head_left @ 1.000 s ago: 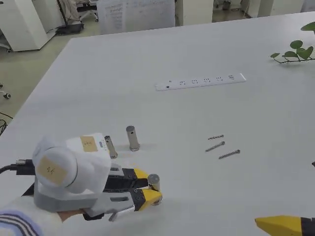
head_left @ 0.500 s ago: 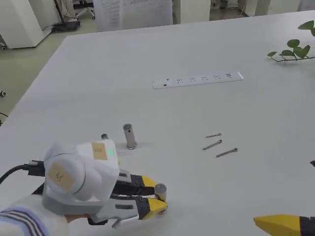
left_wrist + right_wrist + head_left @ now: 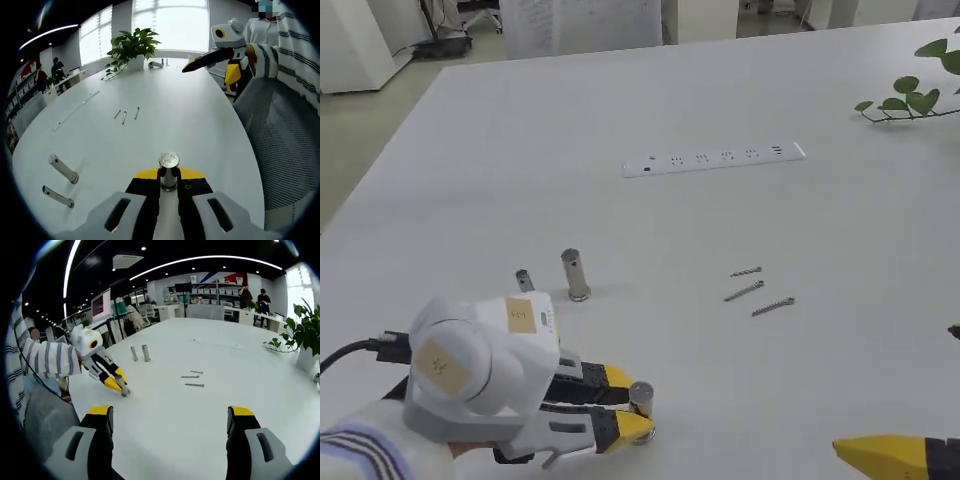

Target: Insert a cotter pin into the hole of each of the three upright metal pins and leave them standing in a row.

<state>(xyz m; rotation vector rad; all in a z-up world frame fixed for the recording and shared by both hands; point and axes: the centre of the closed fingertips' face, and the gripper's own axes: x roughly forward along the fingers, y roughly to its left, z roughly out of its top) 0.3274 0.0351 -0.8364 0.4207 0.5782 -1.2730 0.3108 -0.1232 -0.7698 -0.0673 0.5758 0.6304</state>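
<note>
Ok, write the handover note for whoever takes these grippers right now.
Grippers: the left gripper is shut on one metal pin, held upright close to the person. The right gripper is open and empty, off to the right.
Things: the other two metal pins stand upright side by side beyond the left gripper, apart from the held one. Three cotter pins lie loose on the white table, right of them.
Done: no cotter pin inserted.
Left: line the held pin up with the others, then put a cotter pin through each hole.
</note>
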